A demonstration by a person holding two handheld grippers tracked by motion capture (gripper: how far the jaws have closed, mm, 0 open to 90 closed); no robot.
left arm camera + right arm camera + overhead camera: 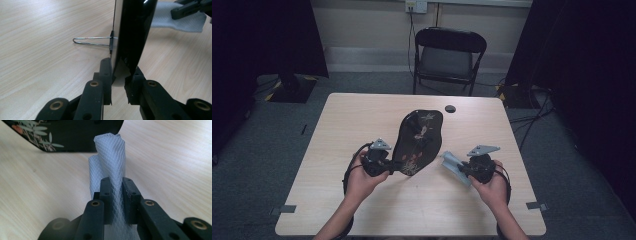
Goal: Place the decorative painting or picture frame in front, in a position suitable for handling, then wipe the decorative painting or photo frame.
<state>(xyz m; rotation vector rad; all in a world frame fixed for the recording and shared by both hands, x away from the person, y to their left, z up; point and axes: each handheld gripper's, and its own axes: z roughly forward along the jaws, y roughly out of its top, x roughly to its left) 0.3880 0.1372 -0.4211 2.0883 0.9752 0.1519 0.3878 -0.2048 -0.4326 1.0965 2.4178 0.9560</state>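
Jaws of my left gripper (393, 165) clamp the black lacquer tray's (419, 140) near edge, tilted up off the counter (337, 130); thin bite, could slip and drop. Right gripper (460, 169) pinches the grey cloth (452, 162), just beside the tray; wiping may lever it loose. Tray underside hidden.

Glossy black lacquered tray (419, 140) (painted), textured woven cloth (110, 157), matt wooden table (362, 120).

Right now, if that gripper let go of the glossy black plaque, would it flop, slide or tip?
The black plaque looks rigid, so probably no flopping. Its glossy face may be slippery. The left gripper pinches its edge; released, it would likely tip, though a wire stand might catch it.
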